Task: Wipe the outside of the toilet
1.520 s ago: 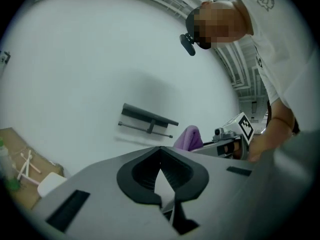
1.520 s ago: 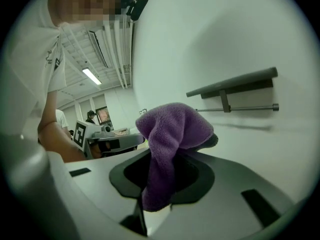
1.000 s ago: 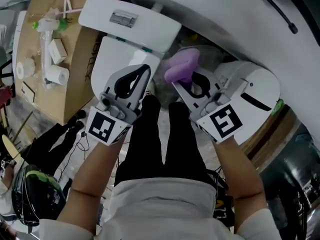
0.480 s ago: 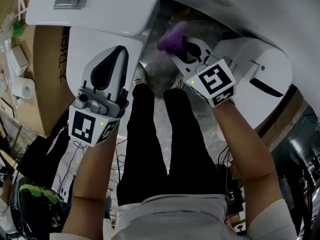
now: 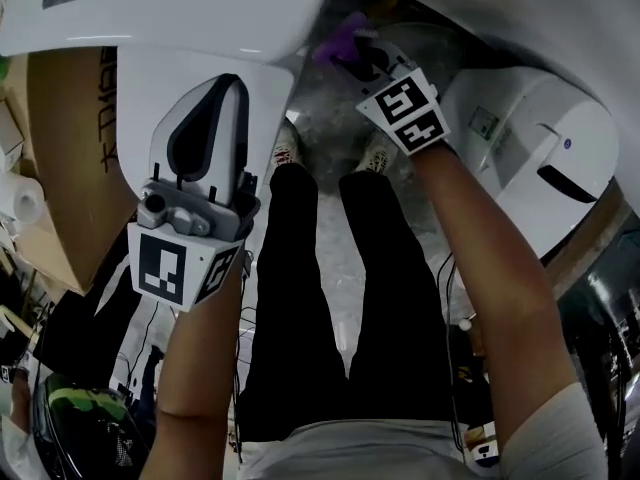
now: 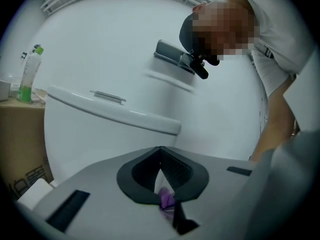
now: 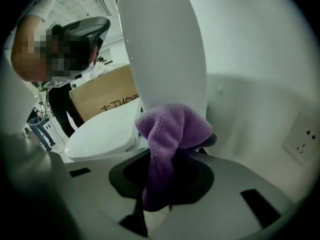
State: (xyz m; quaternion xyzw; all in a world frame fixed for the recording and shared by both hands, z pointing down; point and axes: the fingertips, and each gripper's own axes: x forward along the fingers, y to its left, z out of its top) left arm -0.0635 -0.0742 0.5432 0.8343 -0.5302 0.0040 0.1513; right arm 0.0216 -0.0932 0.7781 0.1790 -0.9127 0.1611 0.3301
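Shifted over the last second: right gripper (image 5: 358, 56) up to top centre of the head view, toilet (image 5: 150, 98) looming larger across the upper left. Clenched on purple cloth (image 7: 170, 134), bunched ahead of the jaws, just beside the tank (image 7: 165, 49); possibly touching, hard to tell. Judged early in the job: tank side about to be wiped, with seat lid (image 7: 100, 131) and lower body left. Right forearm (image 5: 480, 258) stretched long and forward. Left gripper (image 5: 232, 84) at centre left over the seat lid, jaws closed tip to tip, arm bent close.
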